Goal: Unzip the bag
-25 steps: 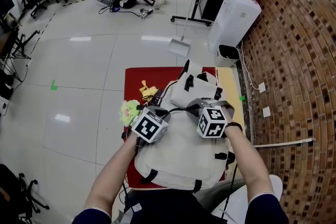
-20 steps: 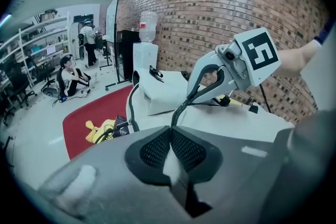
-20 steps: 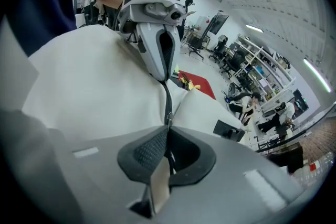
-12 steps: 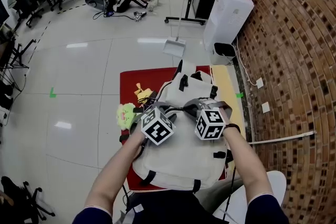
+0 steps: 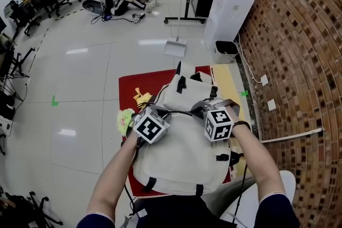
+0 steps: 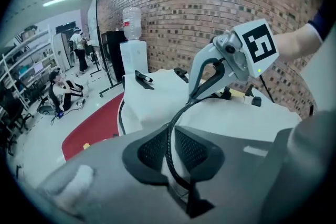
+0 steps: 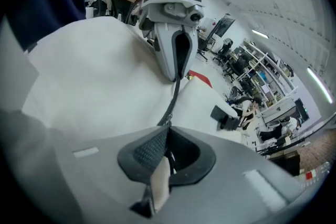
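The cream bag point(image 5: 181, 160) lies flat on the red mat point(image 5: 130, 84), covering its near and right-hand part, with its front pocket toward the far edge and a green toy point(image 5: 125, 118) just beside it at the left edge. Across the bag's upper part runs a black strip point(image 6: 180, 114), which looks like the zip, and both grippers work on it from opposite ends. The right gripper point(image 7: 167, 145) has its fingers almost together, pinched on a beige tab point(image 7: 159, 182) that is probably the zip pull. The left gripper point(image 6: 169, 140) is closing its fingers with the strip between them. A sliver of cream cloth shows on each side of the strip, so the pads seem not to press on it yet. The main risk is judged to lie in that left grip. The strip is thin and round-edged, and if the fingers close beside it or catch only loose cloth, nothing braces the bag. A pull on the tab would then drag or lift the soft bag rather than run the zip. The tab could also slip out of the right fingers, or slack cloth could jam in the slider.
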Tool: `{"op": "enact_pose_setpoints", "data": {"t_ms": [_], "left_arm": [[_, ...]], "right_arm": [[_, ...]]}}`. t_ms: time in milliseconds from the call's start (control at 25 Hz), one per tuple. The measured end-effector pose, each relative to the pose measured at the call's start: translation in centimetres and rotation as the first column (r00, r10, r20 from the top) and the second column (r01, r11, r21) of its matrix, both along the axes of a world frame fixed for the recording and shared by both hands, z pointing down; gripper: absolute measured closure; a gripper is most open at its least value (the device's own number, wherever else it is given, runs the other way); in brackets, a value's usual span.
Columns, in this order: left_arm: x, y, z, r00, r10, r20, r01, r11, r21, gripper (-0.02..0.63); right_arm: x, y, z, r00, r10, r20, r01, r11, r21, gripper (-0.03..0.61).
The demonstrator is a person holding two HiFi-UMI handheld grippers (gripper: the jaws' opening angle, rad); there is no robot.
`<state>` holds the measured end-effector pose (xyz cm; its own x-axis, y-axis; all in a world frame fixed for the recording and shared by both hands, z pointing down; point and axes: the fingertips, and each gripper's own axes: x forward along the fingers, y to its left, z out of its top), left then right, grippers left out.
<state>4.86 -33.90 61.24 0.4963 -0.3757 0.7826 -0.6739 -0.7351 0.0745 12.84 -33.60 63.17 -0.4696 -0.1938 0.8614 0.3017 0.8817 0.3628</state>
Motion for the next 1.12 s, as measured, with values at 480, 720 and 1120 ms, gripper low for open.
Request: {"op": "enact_pose_setpoints", "data": {"t_ms": [480,720,1120], "left_arm": [[-0.5,0.0,0.4,1.0,-0.028,-0.006,0.028,1.0,-0.002,0.566],[-1.1,0.1,0.9,0.998,-0.059,-0.017,0.059,0.998,-0.007,0.568],[-1.7,-0.1,1.5,0.994,-0.111,-0.017,0.111,0.994,0.002,0.568]], "right_arm": [[7.6,2.4,1.0,0.981,0.192,-0.034,-0.195,0.976,-0.099,0.561],[10.4,4.1,1.0,0.943,0.33,-0.033,-0.331,0.931,-0.15,0.561],[11.6,9.0,0.6,0.864,0.502,0.034,-0.473,0.832,-0.29,0.561]]}}
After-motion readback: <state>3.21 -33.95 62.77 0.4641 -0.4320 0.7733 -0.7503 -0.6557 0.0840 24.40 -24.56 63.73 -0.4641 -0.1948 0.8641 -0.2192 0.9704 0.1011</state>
